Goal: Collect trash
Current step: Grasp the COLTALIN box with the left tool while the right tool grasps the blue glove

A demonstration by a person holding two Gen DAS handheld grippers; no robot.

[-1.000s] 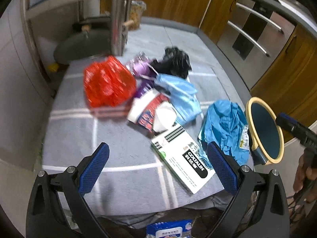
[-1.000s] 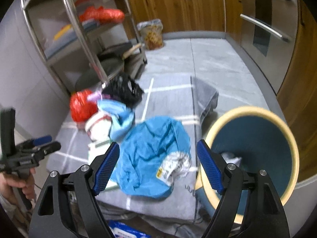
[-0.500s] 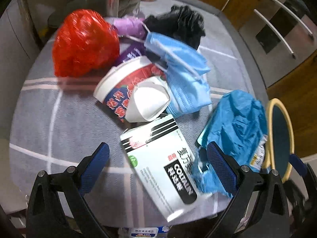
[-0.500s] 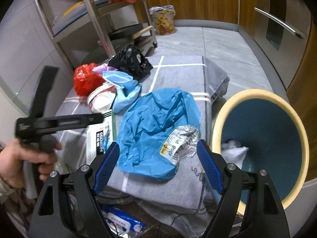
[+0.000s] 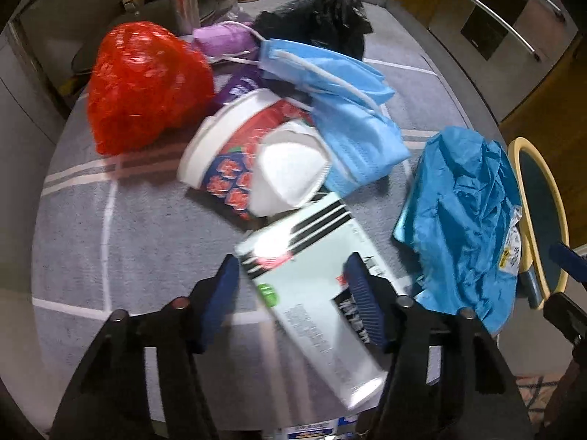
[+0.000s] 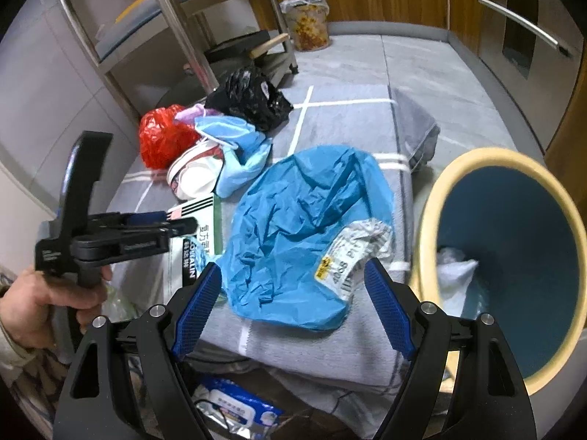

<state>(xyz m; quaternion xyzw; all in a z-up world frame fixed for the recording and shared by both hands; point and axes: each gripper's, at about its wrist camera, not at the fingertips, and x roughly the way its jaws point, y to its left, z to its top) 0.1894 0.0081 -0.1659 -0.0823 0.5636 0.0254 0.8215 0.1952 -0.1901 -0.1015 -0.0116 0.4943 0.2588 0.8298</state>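
Left gripper (image 5: 293, 289): jaws apart, straddling the white box (image 5: 312, 293) on the grey cloth (image 5: 128, 220)
Right gripper (image 6: 293, 304): jaws apart, above the blue plastic bag (image 6: 301, 227)
Bin (image 6: 513, 256): beside the cloth's right edge, white trash inside
Other trash: red bag (image 5: 143, 88), paper cup (image 5: 227, 154), blue masks (image 5: 348, 110)

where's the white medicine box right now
In the left wrist view the white medicine box lies flat on the grey cloth between the left gripper fingers, just below the paper cup, left of the blue bag.
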